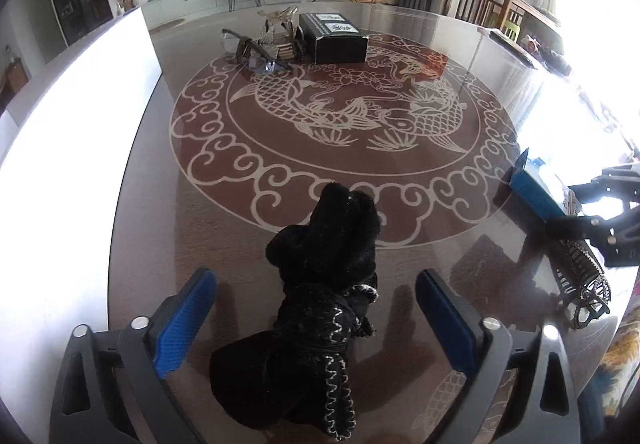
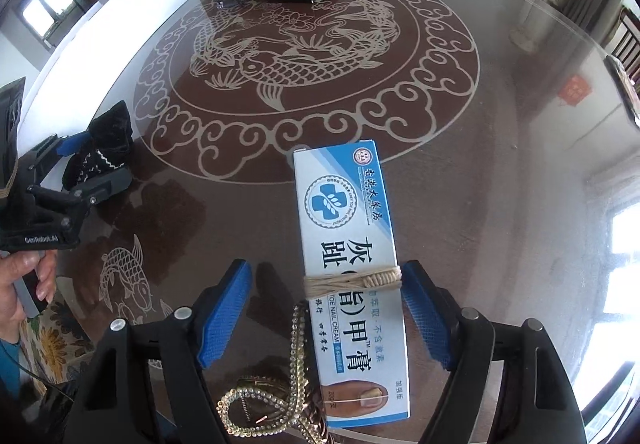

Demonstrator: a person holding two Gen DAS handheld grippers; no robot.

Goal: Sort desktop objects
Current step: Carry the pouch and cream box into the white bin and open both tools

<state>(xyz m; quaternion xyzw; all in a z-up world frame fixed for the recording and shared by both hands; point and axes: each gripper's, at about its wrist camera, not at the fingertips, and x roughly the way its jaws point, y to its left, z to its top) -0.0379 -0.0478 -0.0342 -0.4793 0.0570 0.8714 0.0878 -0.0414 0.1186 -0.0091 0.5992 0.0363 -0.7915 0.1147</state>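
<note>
Left wrist view: left gripper [image 1: 316, 324] is held wide open astride black velvet pouch [image 1: 320, 308], untouched.
Right wrist view: right gripper [image 2: 326, 318] is spread open around nail cream box [image 2: 352, 276], lower centre; nothing is gripped.

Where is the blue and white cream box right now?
The cream box lies flat on the table between the open fingers of the right gripper, with a sparkly hair clip beside it on its left.
</note>
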